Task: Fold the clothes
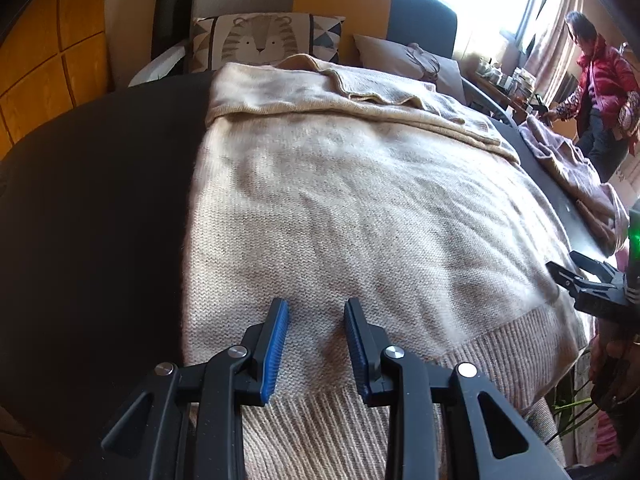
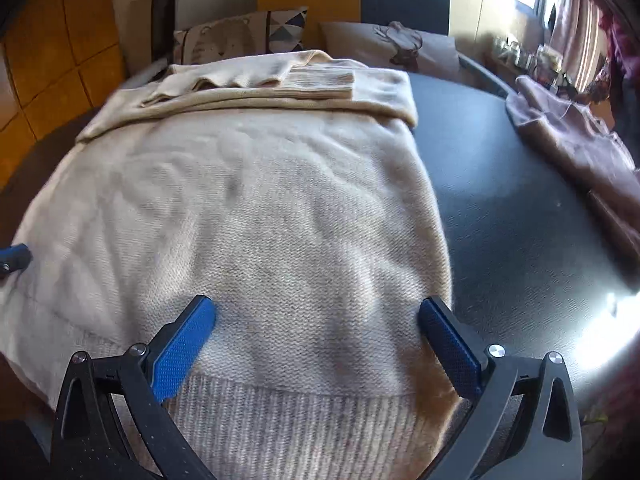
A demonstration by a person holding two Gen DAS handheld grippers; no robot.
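Right, nearest to me, my left gripper (image 1: 316, 312) hangs over the ribbed hem of the beige sweater (image 1: 340, 200), its blue pads a narrow gap apart with nothing between them, just bare knit below. My right gripper (image 2: 318, 314) is spread wide above the same hem toward the sweater's right edge, pads clear of the cloth and gripping nothing. In the left view its black fingers poke in at the right edge.

The sweater lies flat on the dark round table (image 2: 500, 208), hem toward me, the body smooth. Further up, the sleeves are folded across the chest, one ribbed cuff (image 2: 324, 76) lying on top.

Off to the right on the table sits a second, mauve-brown garment (image 2: 572, 140), well apart from the sweater.

Beyond the table edge: a tiger-print cushion (image 1: 260, 40), a plain tan cushion (image 2: 400, 46), a bright window. A person in a red jacket (image 1: 600, 88) stands at far right.
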